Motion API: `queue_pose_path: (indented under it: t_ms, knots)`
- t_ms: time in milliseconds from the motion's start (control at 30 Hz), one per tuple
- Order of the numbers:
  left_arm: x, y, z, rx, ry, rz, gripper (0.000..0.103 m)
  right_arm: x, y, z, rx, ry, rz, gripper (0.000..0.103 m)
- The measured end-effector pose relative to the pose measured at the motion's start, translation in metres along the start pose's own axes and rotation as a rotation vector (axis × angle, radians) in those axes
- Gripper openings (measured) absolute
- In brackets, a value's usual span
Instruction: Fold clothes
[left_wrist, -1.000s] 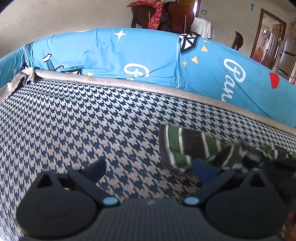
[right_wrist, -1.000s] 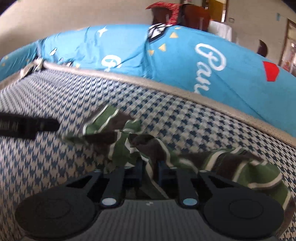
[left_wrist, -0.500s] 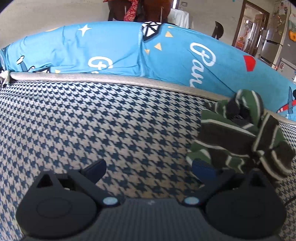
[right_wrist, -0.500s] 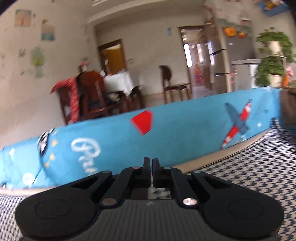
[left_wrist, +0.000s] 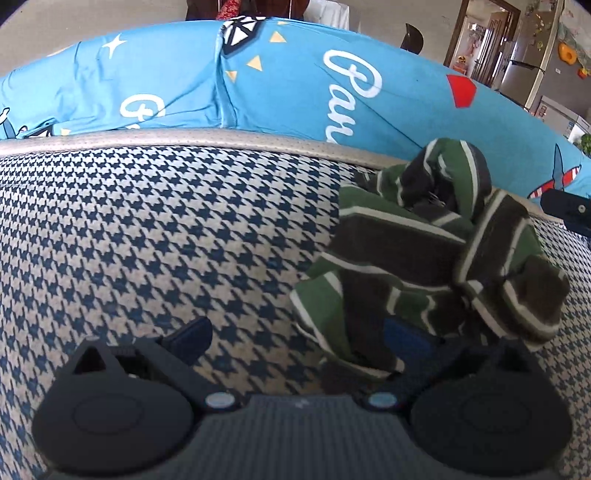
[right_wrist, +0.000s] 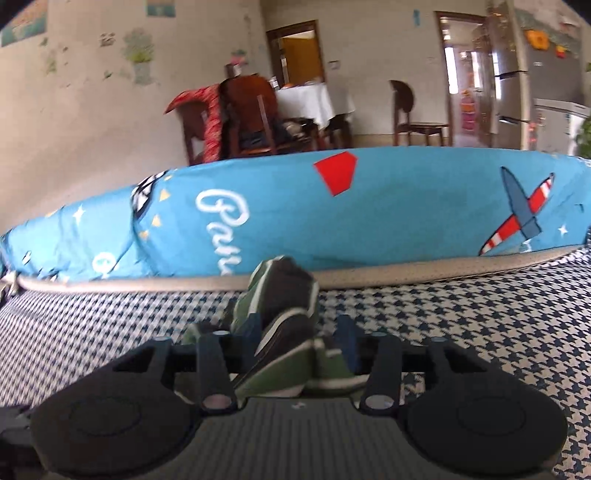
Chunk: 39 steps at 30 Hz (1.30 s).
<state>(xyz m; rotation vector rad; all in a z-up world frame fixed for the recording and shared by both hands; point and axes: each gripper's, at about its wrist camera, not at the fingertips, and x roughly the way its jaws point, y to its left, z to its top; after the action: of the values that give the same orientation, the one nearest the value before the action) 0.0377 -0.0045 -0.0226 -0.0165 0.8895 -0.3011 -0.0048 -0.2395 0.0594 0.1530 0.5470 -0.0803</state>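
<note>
A green, dark brown and white striped garment (left_wrist: 424, 266) lies bunched in a heap on the blue-and-white houndstooth cover (left_wrist: 166, 229). My left gripper (left_wrist: 297, 338) is open wide just in front of the heap. Its right finger (left_wrist: 402, 339) is against the cloth's near edge, and its left finger (left_wrist: 192, 336) is over bare cover. In the right wrist view the garment (right_wrist: 284, 314) sits between the fingers of my right gripper (right_wrist: 301, 332), whose jaws are opening. The cloth rests loosely there, not pinched. A dark part of the right gripper (left_wrist: 569, 210) shows past the heap.
A long blue cushion (right_wrist: 369, 206) printed with planes, stars and white lettering runs along the back edge of the cover. Behind it stand wooden chairs (right_wrist: 251, 114), a table with a white cloth (right_wrist: 310, 99) and a fridge (right_wrist: 532, 74).
The garment went from lying stretched out to a bunched heap further right. The right gripper, shut on it a second ago, now has its jaws apart. The left gripper moved toward the heap.
</note>
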Motion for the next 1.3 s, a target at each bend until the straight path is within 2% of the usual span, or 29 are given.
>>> queue_pose_path:
  t_ms: [33,100,167,367,433,500,567,600,633,733,800,900,1033,1133,1233,1300]
  knots:
    - [0.002,-0.003,-0.001,0.007,0.001,-0.003,0.103,-0.003,0.000,-0.003,-0.005,0.006,0.020,0.057]
    - [0.006,-0.008,-0.003,0.018,0.002,-0.008,0.103,-0.006,0.001,-0.007,-0.013,0.038,0.065,0.072]
    - [0.010,-0.013,-0.004,0.027,0.000,-0.009,0.103,-0.006,0.004,-0.013,-0.037,0.084,0.101,0.080]
    - [0.023,-0.023,-0.007,0.039,-0.005,0.014,0.103,0.008,0.022,-0.039,-0.202,0.151,0.054,0.080]
    - [0.026,-0.027,-0.008,0.047,-0.011,0.027,0.103,0.014,0.023,-0.043,-0.209,0.155,0.029,0.077]
    - [0.028,-0.029,-0.008,0.054,-0.021,0.039,0.103,0.019,0.024,-0.046,-0.208,0.158,0.007,0.040]
    - [0.028,-0.030,-0.009,0.055,-0.031,0.048,0.101,0.021,0.019,-0.044,-0.158,0.161,-0.020,0.021]
    - [0.028,-0.030,-0.008,0.053,-0.036,0.055,0.099,0.019,0.016,-0.041,-0.126,0.152,-0.031,0.015]
    - [0.028,-0.030,-0.008,0.050,-0.041,0.063,0.096,0.015,0.011,-0.037,-0.089,0.134,-0.034,0.013]
    - [0.027,-0.027,-0.005,0.038,-0.063,0.102,0.094,-0.002,-0.004,-0.025,0.027,0.066,-0.041,0.009]
    - [0.025,-0.024,-0.003,0.038,-0.085,0.166,0.093,-0.014,-0.015,-0.019,0.098,0.017,-0.075,0.008]
    - [0.023,-0.017,0.001,0.027,-0.104,0.235,0.093,-0.028,-0.031,-0.013,0.171,-0.012,-0.181,0.008]
    - [0.021,-0.005,0.004,0.001,-0.106,0.278,0.094,-0.040,-0.055,-0.015,0.267,0.009,-0.341,0.008]
    - [0.017,-0.001,0.003,0.002,-0.119,0.281,0.097,-0.050,-0.068,-0.015,0.274,-0.006,-0.447,0.010]
    - [0.013,0.000,0.002,0.002,-0.128,0.289,0.100,-0.066,-0.074,-0.013,0.261,-0.061,-0.448,0.013]
    - [0.009,0.001,0.001,-0.005,-0.135,0.277,0.100,-0.067,-0.071,-0.015,0.239,-0.053,-0.367,0.017]
